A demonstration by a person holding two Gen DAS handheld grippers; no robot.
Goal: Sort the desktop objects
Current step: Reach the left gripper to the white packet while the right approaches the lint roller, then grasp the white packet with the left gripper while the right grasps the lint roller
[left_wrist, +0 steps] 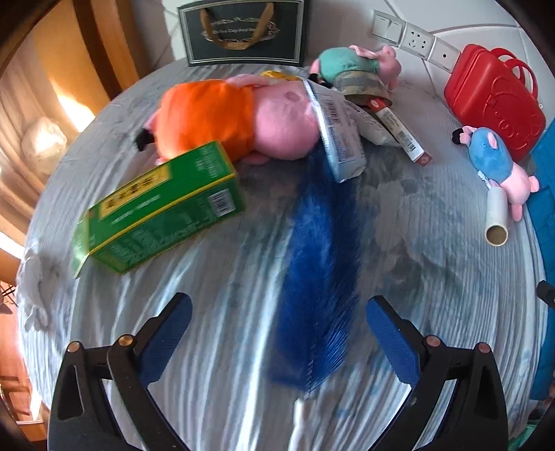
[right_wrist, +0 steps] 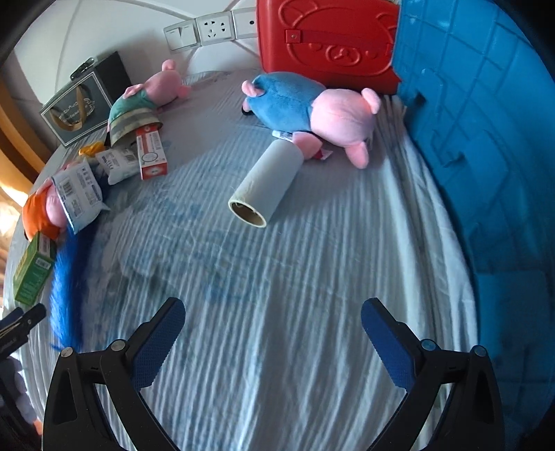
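My left gripper point(left_wrist: 279, 341) is open and empty above a blurred blue fluffy duster point(left_wrist: 319, 263) lying on the striped sheet. Beyond it lie a green box point(left_wrist: 163, 208), an orange-dressed pink pig plush point(left_wrist: 236, 118), a white packet point(left_wrist: 338, 135), a red-and-white box point(left_wrist: 402, 133) and a teal-dressed pig plush point(left_wrist: 353, 67). My right gripper point(right_wrist: 272, 341) is open and empty over bare sheet. Ahead of it lie a cardboard roll point(right_wrist: 265, 182) and a blue-dressed pig plush point(right_wrist: 312, 111). The duster point(right_wrist: 67, 277) and green box point(right_wrist: 34, 270) show at the left edge.
A red plastic case point(right_wrist: 329, 41) stands at the back by the wall sockets point(right_wrist: 211, 27). A blue crate point(right_wrist: 485, 138) fills the right side. A dark gift bag point(left_wrist: 242, 31) stands at the back left. The bed edge drops off at the left.
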